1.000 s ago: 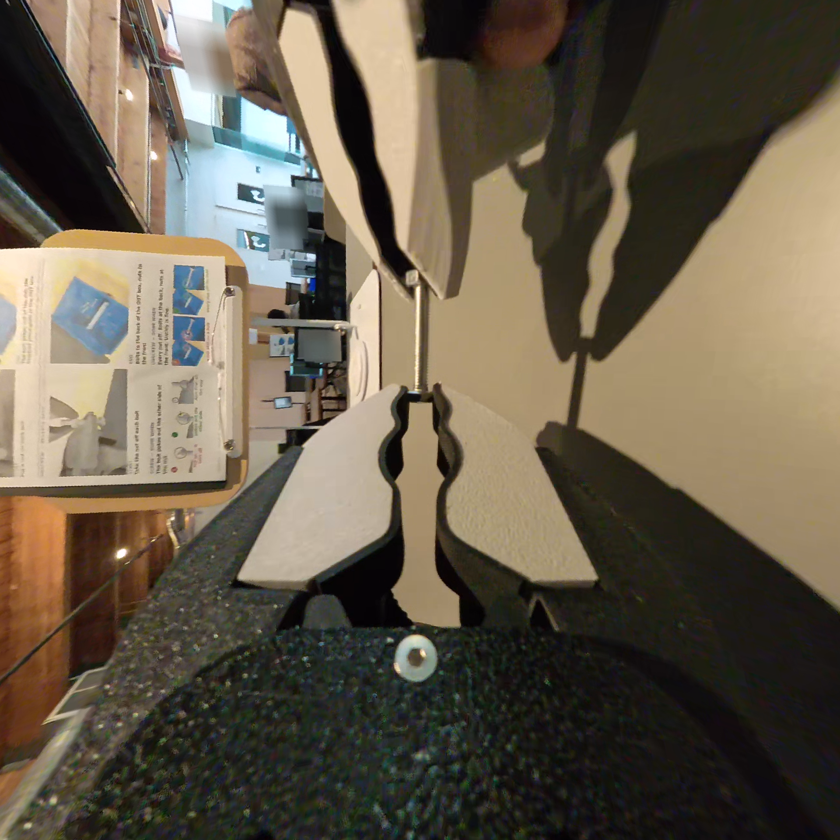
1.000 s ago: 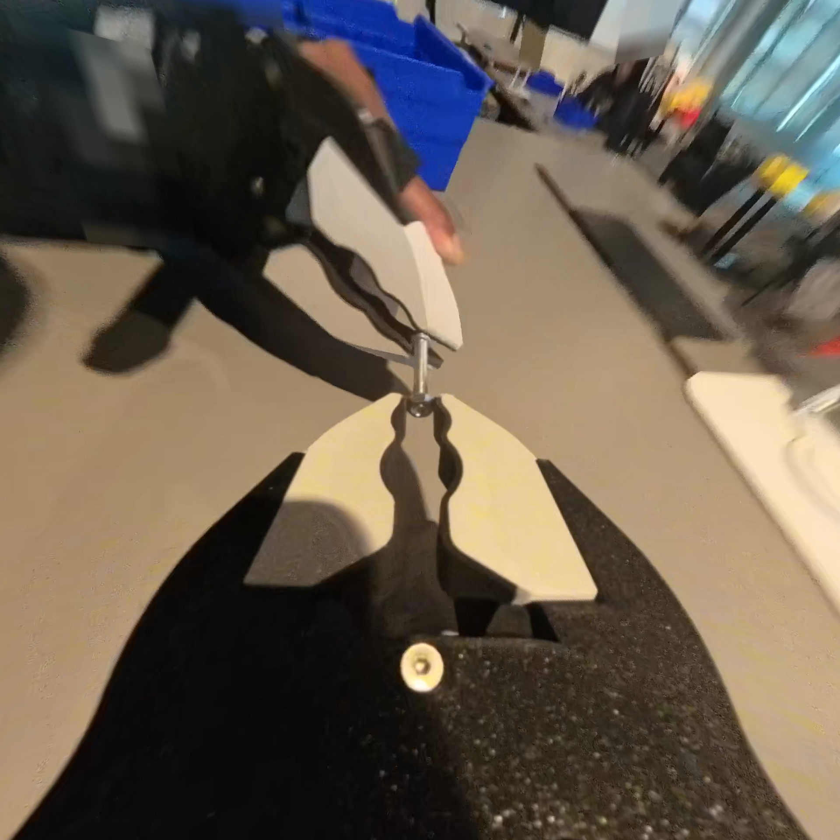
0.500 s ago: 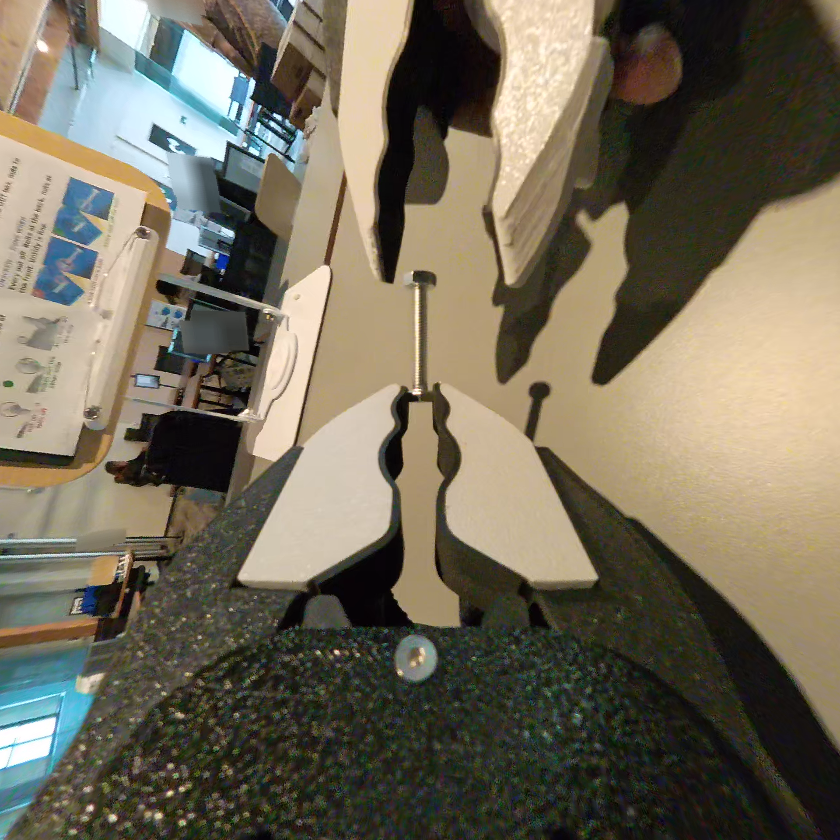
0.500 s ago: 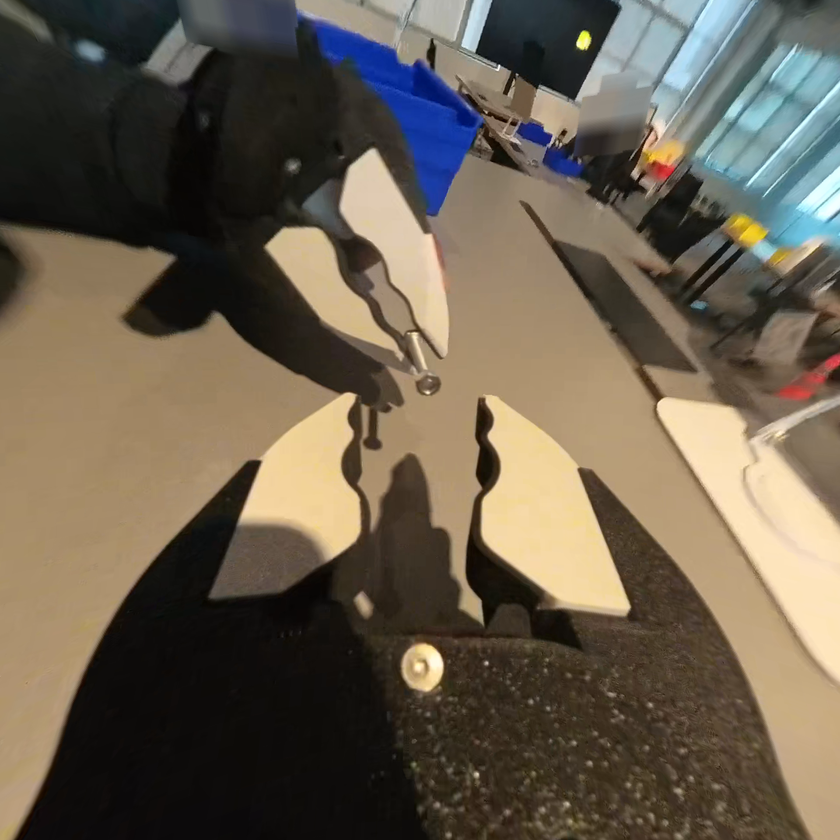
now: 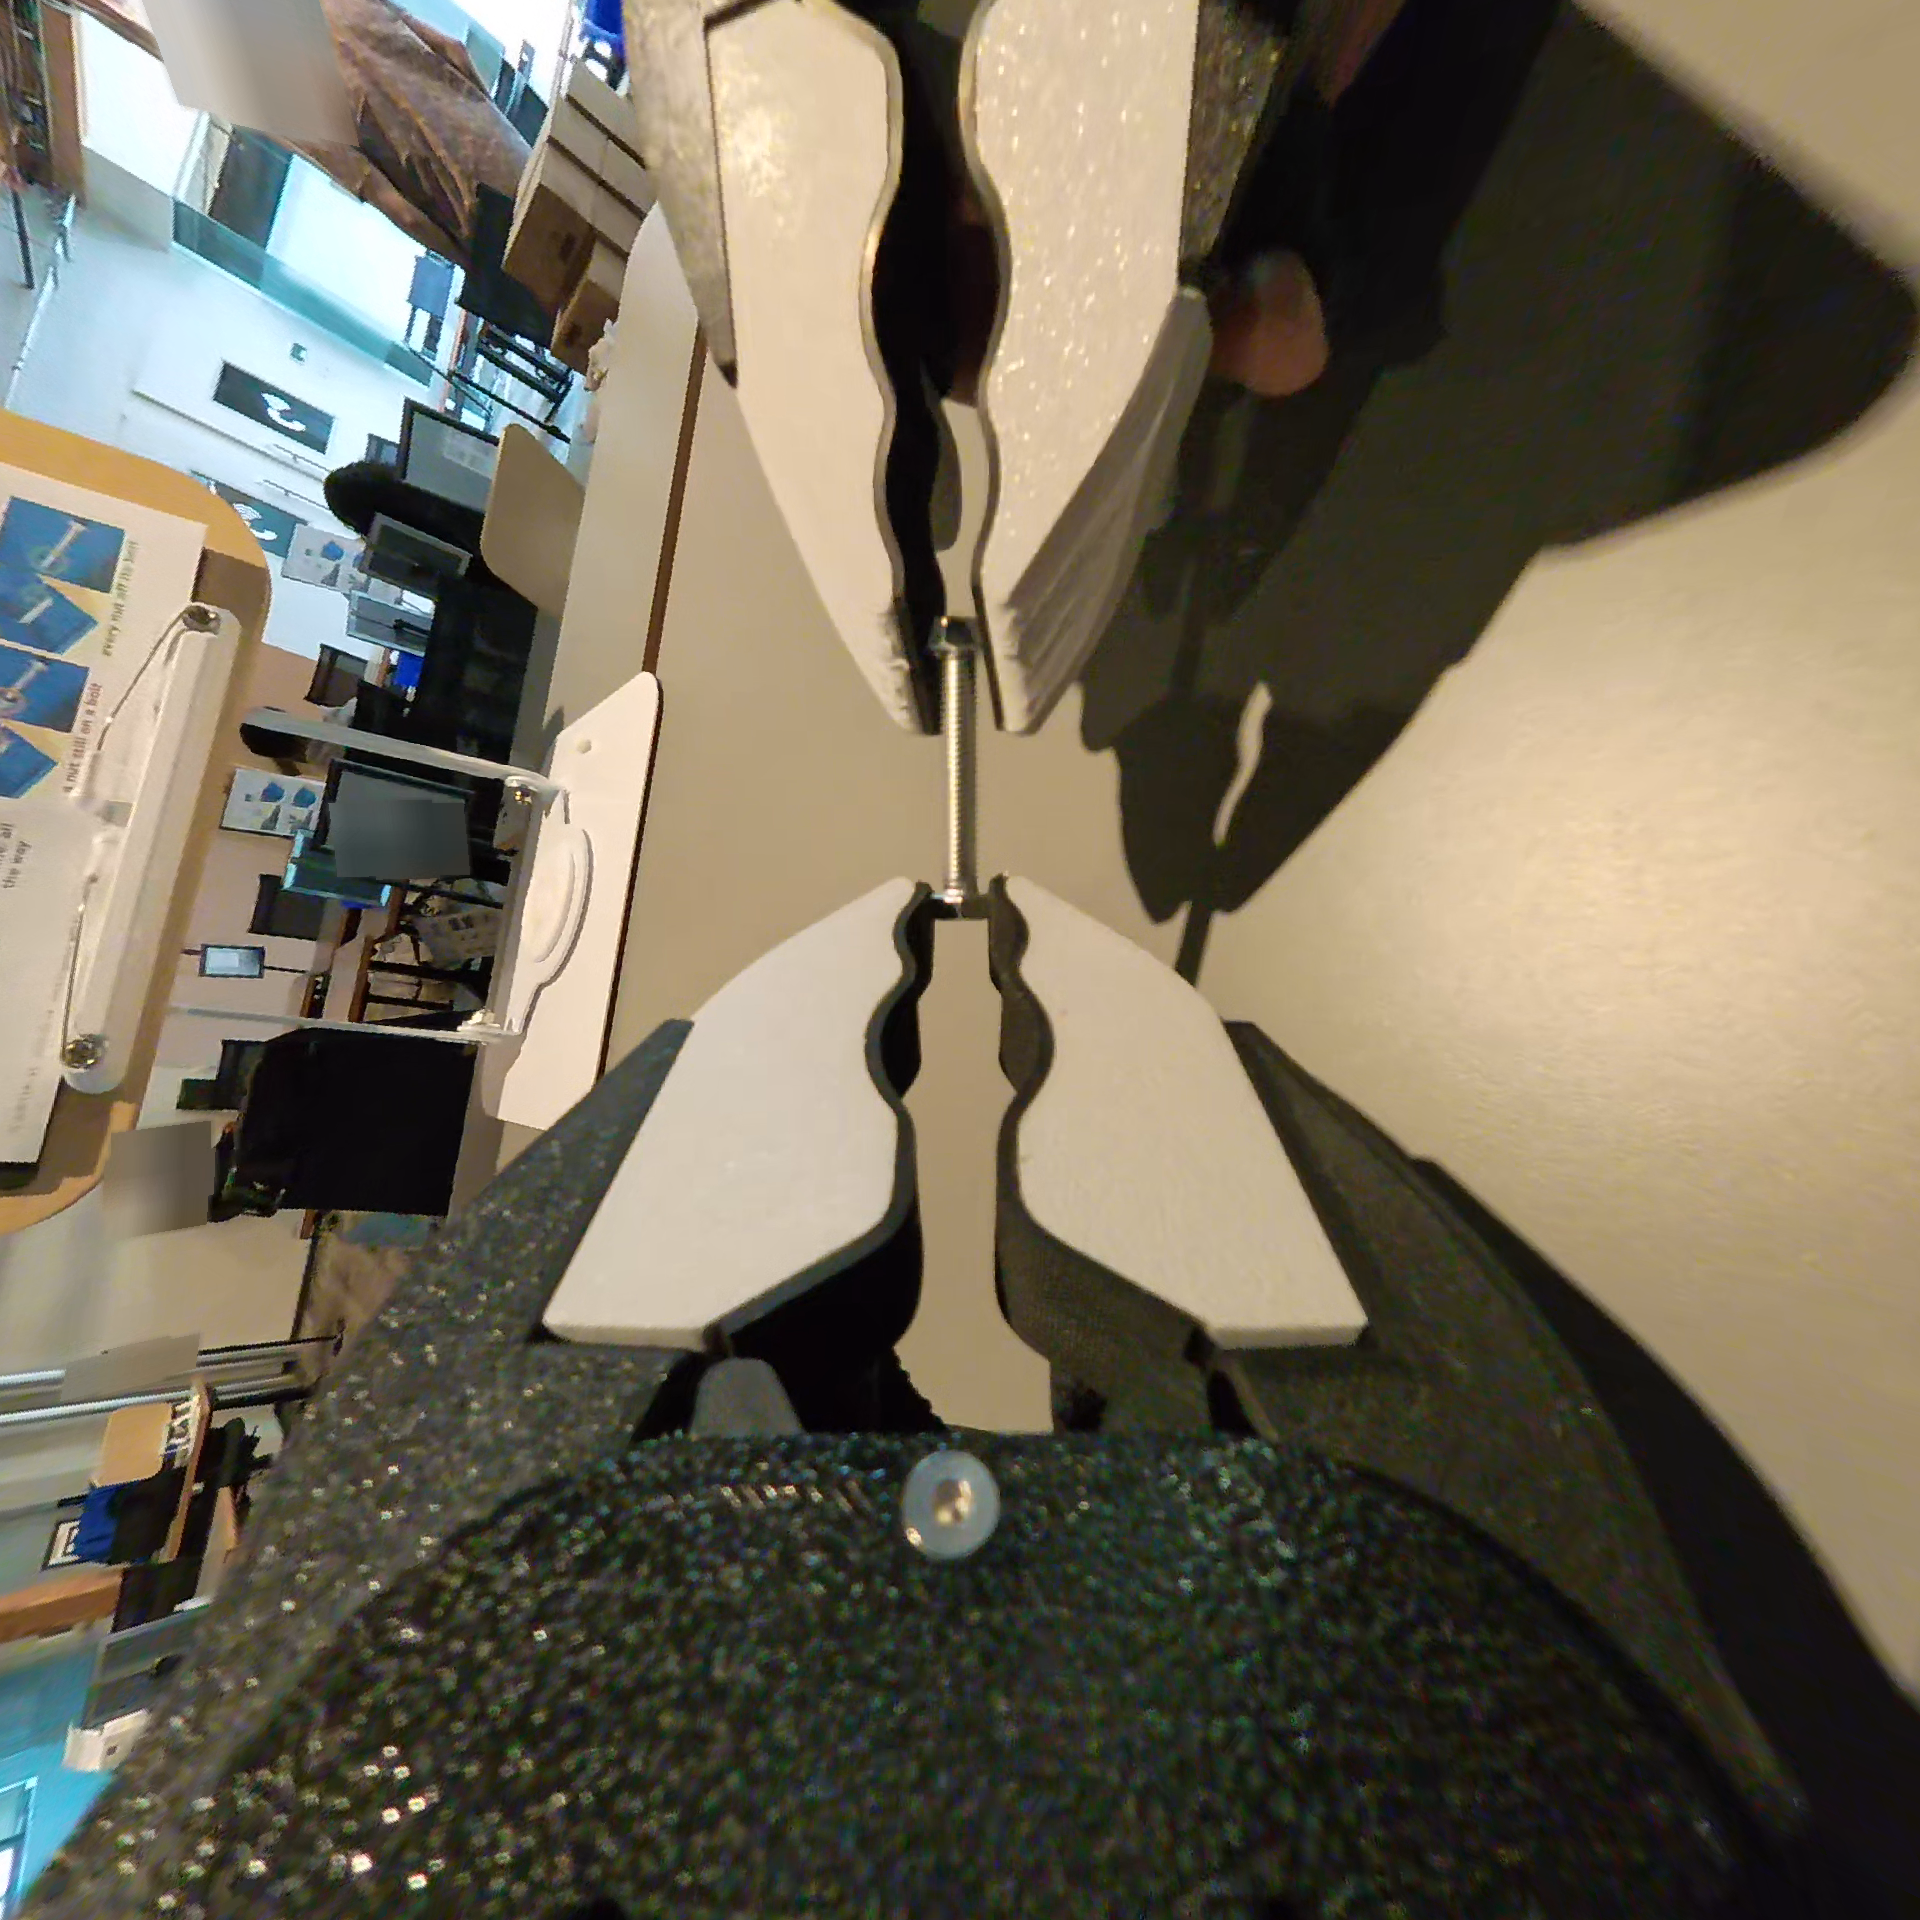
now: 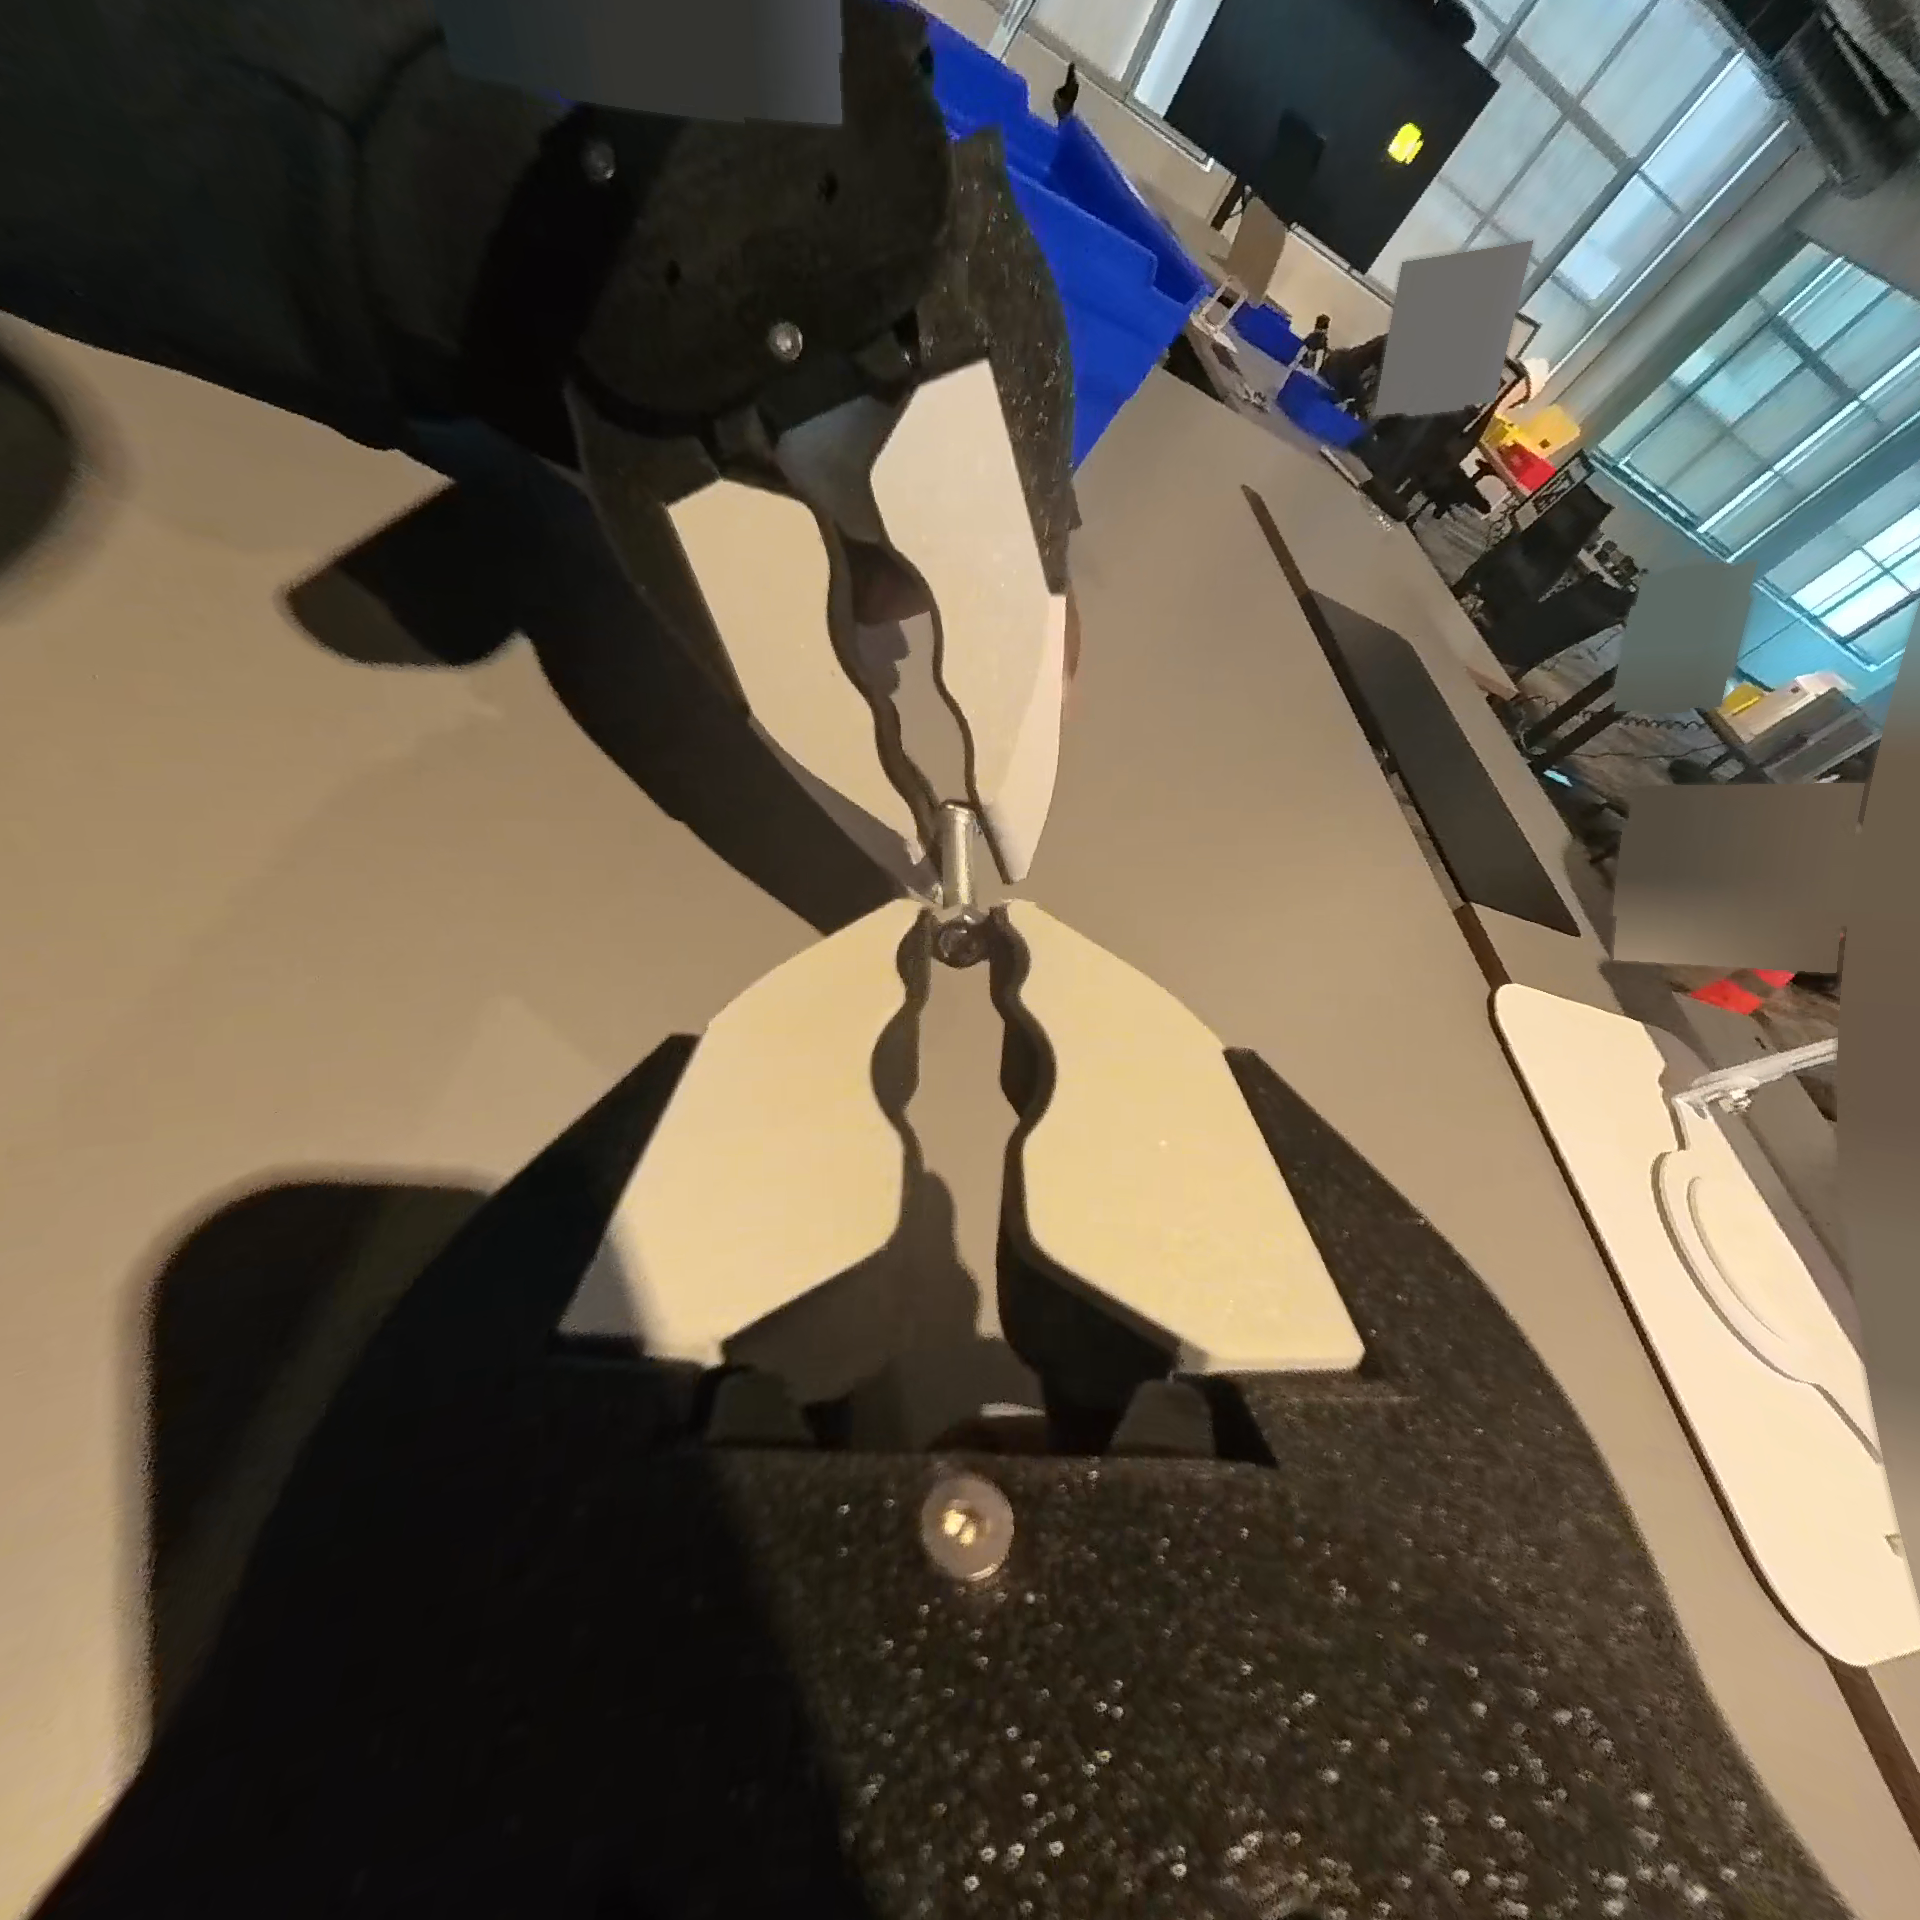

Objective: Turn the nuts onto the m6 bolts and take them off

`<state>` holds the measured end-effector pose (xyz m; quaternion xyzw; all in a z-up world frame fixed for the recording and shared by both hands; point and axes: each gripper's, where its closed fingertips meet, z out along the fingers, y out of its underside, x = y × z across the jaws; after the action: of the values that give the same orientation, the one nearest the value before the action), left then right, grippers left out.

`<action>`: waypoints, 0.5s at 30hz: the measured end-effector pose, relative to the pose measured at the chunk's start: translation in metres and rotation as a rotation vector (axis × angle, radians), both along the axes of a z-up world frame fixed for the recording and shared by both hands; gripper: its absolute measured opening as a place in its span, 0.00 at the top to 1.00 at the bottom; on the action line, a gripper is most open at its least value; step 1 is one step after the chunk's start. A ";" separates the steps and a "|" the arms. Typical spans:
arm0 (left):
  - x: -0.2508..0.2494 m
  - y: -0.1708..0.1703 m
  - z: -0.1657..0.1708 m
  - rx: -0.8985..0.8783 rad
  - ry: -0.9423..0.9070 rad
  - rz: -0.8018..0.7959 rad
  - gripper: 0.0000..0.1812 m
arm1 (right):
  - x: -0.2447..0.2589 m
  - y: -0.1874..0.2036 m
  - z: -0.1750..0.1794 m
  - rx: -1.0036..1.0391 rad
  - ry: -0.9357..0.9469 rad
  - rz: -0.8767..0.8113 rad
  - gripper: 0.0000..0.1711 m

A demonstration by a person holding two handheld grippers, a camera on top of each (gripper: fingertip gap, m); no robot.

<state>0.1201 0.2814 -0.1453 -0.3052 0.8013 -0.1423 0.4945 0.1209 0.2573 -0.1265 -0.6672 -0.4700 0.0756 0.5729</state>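
Gripping one bolt point(image 5: 958, 769) above the bench point(image 5: 1558, 831) — left gripper point(image 5: 958, 902) pinching its end, right gripper point(image 6: 961, 940) clamped on its head

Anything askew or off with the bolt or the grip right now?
Nothing stands out. The bolt runs straight between the two grippers: left gripper clamps one end, right gripper closes on the hex piece at the other. No bend or damage visible.

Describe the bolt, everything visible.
The bolt is a slim, shiny metal piece with a threaded shaft and a hex end, held in the air above the table. The left claw pinches one end, the right claw closes on the other, tip to tip.
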 end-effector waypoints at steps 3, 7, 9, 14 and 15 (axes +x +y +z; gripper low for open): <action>0.000 0.001 -0.001 0.010 0.004 -0.002 0.94 | 0.000 0.001 -0.002 -0.016 0.000 -0.005 0.94; 0.000 0.003 -0.003 0.007 0.001 0.014 0.93 | 0.001 0.004 -0.002 -0.008 -0.014 -0.037 0.94; 0.000 0.003 -0.004 0.001 0.013 0.020 0.91 | 0.001 0.005 -0.002 -0.003 -0.025 -0.050 0.94; 0.002 0.003 -0.002 0.029 0.021 0.045 0.91 | 0.004 0.008 -0.005 0.003 -0.057 -0.084 0.94; 0.003 0.002 -0.002 0.034 0.020 0.047 0.91 | 0.004 0.008 -0.006 0.005 -0.073 -0.090 0.94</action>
<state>0.1227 0.2834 -0.1470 -0.3169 0.8011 -0.1140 0.4947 0.1249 0.2656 -0.1327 -0.6886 -0.4603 0.0242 0.5598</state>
